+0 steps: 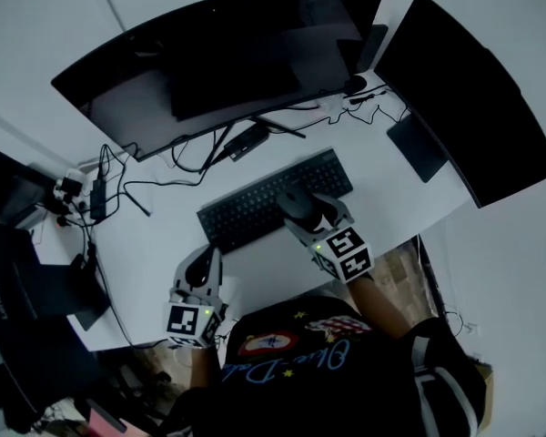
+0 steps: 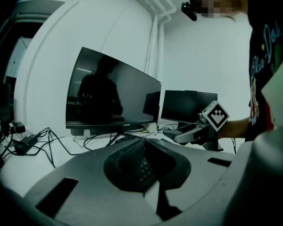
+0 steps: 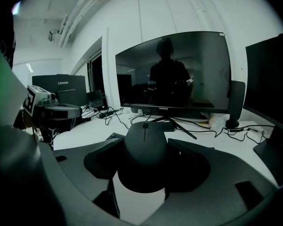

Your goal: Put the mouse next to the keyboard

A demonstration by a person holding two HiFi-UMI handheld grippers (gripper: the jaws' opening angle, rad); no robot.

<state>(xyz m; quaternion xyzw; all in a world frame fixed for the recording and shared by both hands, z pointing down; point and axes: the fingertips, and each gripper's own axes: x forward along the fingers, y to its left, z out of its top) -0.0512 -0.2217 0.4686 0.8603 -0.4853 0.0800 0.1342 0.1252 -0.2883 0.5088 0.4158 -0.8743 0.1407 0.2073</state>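
Note:
A black mouse (image 1: pixel 298 201) sits between the fingers of my right gripper (image 1: pixel 311 213), which is shut on it. It is held over the front right part of the black keyboard (image 1: pixel 246 209) in the middle of the white desk (image 1: pixel 164 235). In the right gripper view the mouse (image 3: pixel 145 149) fills the space between the jaws of the gripper (image 3: pixel 146 147), nose pointing at the monitor. My left gripper (image 1: pixel 200 264) hangs near the keyboard's front left corner, shut and holding nothing. In the left gripper view the keyboard (image 2: pixel 134 160) shows just past that gripper (image 2: pixel 148 149).
A wide curved monitor (image 1: pixel 227 53) stands behind the keyboard, and a second dark screen (image 1: pixel 473 98) stands at the right. Tangled cables (image 1: pixel 146 176) lie at the back left. A dark flat pad (image 1: pixel 419 146) lies at the right, and a speaker (image 3: pixel 236 102) stands beside the monitor.

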